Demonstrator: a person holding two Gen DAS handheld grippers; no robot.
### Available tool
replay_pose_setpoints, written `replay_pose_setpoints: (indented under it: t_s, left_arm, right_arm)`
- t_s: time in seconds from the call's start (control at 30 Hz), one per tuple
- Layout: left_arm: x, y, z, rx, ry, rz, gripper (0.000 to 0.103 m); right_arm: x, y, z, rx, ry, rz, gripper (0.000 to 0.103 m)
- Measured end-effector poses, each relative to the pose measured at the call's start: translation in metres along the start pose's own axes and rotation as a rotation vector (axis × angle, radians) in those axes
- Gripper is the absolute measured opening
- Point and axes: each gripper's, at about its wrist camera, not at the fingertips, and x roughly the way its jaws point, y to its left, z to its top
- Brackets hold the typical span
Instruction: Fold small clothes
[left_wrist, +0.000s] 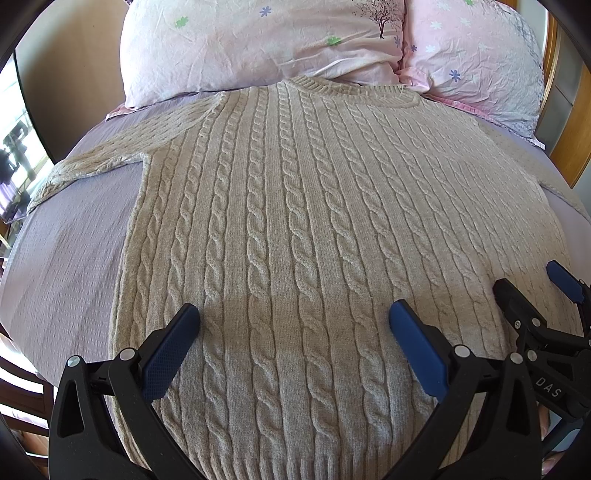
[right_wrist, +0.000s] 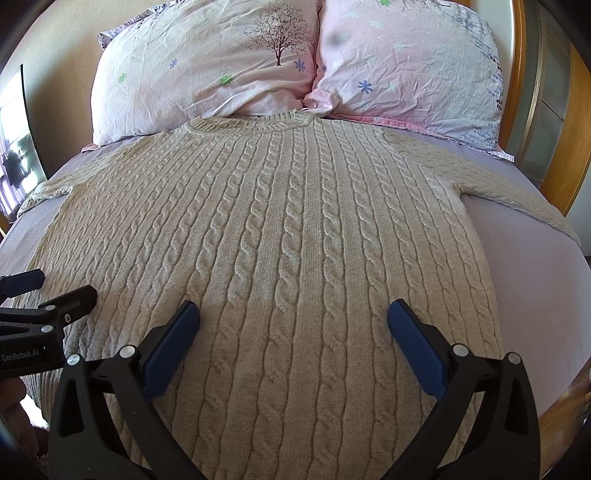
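Observation:
A beige cable-knit sweater lies flat and face up on the bed, collar toward the pillows and both sleeves spread sideways; it also shows in the right wrist view. My left gripper is open and empty, hovering over the lower left part of the sweater's body. My right gripper is open and empty over the lower right part. Each gripper shows at the edge of the other's view: the right one and the left one.
The bed has a lilac sheet. Two pink flowered pillows lean at the head. A wooden headboard runs along the right. A window is at the far left.

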Motion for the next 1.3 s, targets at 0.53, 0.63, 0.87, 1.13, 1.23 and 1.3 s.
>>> replay_pose_setpoints:
  t_s: [0.53,0.63,0.87,1.13,1.23,1.3]
  left_arm:
    - [0.000,0.000,0.000,0.000,-0.002,0.000,0.102]
    - [0.000,0.000,0.000,0.000,-0.002,0.000,0.102]
    - [0.000,0.000,0.000,0.001,-0.002,0.000,0.102]
    - [0.009,-0.001,0.013,0.015,0.046,-0.008,0.102]
    - [0.008,-0.001,0.012,0.024,0.028,-0.012,0.102]
    - [0.003,0.001,0.010,0.038,0.033,-0.021,0.102]
  right_arm:
    - [0.000,-0.001,0.000,0.000,-0.001,0.000,0.101]
    - [0.000,-0.001,0.000,0.000,-0.001,0.000,0.101]
    - [0.000,-0.001,-0.001,-0.001,0.001,0.000,0.101]
    - [0.002,-0.003,0.003,-0.046,0.007,0.057,0.101]
    - [-0.004,-0.020,0.008,-0.081,0.011,0.169,0.101]
    - [-0.016,-0.063,0.023,0.030,-0.041,0.190,0.101]
